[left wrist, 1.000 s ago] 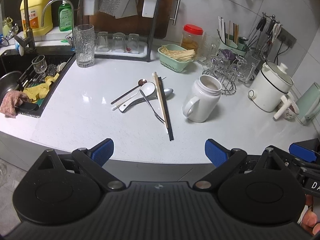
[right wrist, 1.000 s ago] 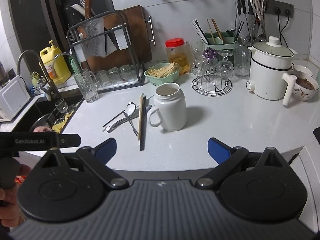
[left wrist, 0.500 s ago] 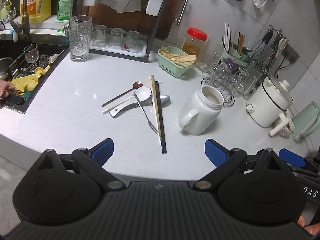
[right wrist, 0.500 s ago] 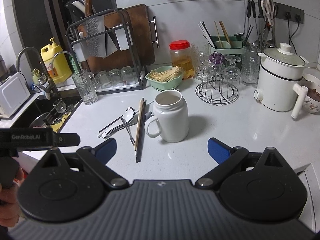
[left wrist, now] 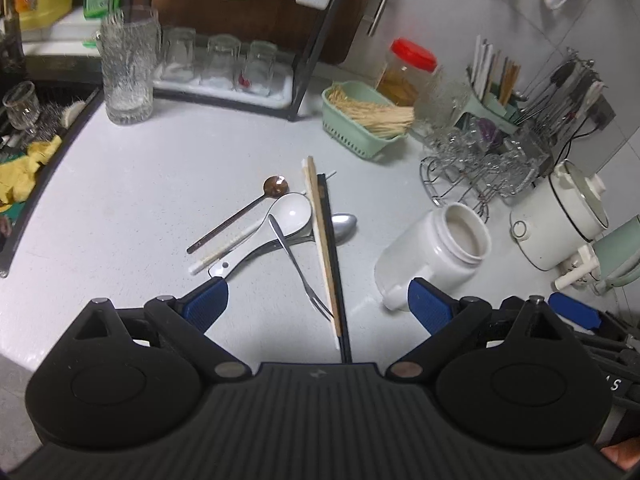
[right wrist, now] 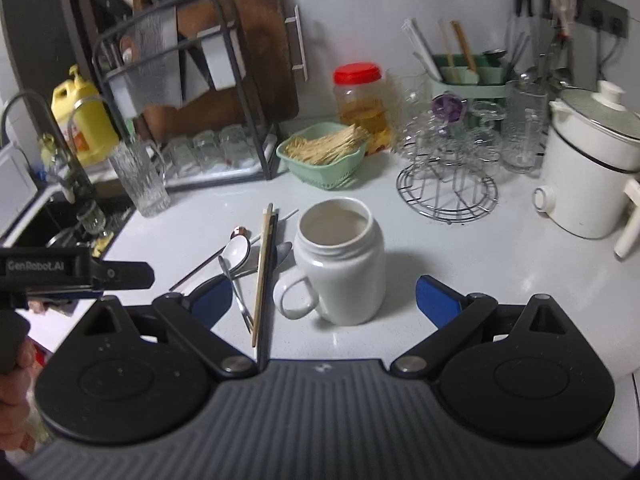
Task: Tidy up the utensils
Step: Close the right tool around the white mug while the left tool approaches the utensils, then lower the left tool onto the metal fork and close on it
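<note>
both grippers, left gripper (left wrist: 316, 300) and right gripper (right wrist: 324, 294), gape wide, empty; crossed wooden and black chopsticks (left wrist: 326, 248) could scatter or knock the white ceramic handled jar (right wrist: 340, 260).

Left gripper (left wrist: 316, 306) jaws wide, empty; right gripper (right wrist: 324, 300) jaws opening, empty

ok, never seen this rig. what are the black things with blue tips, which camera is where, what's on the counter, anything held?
No robot arm: a person carries a two-finger gripper in each hand. Each picture comes from a fisheye camera on one gripper, looking along its blue-tipped fingers. The left gripper faces a loose heap on the white counter: chopsticks, a white spoon, a fork. The right gripper faces a white mug. Both sets of jaws stand open; the right ones are opening. Nothing is held.
</note>
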`<state>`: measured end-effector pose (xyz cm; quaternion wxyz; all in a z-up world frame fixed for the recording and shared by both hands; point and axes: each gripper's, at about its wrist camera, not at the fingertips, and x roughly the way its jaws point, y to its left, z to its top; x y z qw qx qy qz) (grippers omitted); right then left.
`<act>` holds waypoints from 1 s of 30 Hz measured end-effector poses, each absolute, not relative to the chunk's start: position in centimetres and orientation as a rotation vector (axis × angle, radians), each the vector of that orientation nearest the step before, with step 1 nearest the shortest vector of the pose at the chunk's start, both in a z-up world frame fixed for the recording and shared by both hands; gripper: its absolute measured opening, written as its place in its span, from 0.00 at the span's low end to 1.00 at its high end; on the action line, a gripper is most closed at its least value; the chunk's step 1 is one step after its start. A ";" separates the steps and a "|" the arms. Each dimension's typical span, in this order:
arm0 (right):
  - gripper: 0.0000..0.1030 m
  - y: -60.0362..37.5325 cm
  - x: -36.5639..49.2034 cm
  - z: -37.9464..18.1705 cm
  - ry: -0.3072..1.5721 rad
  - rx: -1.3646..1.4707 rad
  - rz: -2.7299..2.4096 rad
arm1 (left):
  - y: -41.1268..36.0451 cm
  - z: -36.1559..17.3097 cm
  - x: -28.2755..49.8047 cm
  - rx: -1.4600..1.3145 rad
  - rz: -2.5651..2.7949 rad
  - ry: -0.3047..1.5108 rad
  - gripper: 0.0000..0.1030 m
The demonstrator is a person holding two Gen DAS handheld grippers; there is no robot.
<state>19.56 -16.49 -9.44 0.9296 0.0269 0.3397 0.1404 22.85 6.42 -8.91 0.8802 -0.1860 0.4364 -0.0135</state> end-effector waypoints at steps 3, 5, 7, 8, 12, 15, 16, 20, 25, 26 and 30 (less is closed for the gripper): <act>0.97 -16.0 21.4 -9.3 0.736 0.078 0.280 | 7.6 -10.3 24.9 -0.445 -0.073 0.937 0.92; 0.96 -15.6 22.5 -9.2 0.761 0.087 0.277 | 8.0 -11.3 26.1 -0.455 -0.084 0.956 0.89; 0.96 -14.9 23.4 -9.4 0.784 0.070 0.268 | 8.5 -12.3 27.0 -0.481 -0.104 0.968 0.87; 0.96 -14.6 23.8 -9.5 0.795 0.059 0.267 | 8.7 -12.7 27.5 -0.491 -0.111 0.975 0.87; 0.96 -13.2 25.4 -10.0 0.806 0.007 0.248 | 8.7 -14.8 29.0 -0.524 -0.140 1.002 0.79; 0.96 -12.5 27.0 -10.9 0.831 -0.026 0.239 | 9.0 -16.2 29.8 -0.569 -0.125 1.022 0.70; 0.96 -12.3 27.5 -11.2 0.840 -0.036 0.232 | 9.1 -16.6 30.0 -0.583 -0.119 1.026 0.68; 0.96 -11.6 29.1 -12.4 0.839 -0.118 0.225 | 9.0 -18.1 31.1 -0.612 -0.075 1.052 0.58; 0.96 -11.1 30.1 -13.4 0.836 -0.210 0.295 | 8.8 -18.8 31.8 -0.643 -0.001 1.041 0.54; 0.97 -11.0 30.1 -13.5 0.834 -0.227 0.309 | 8.8 -18.8 31.9 -0.645 0.017 1.038 0.54; 0.96 -11.2 30.5 -13.8 0.837 -0.253 0.343 | 8.5 -19.3 32.8 -0.649 0.067 1.040 0.53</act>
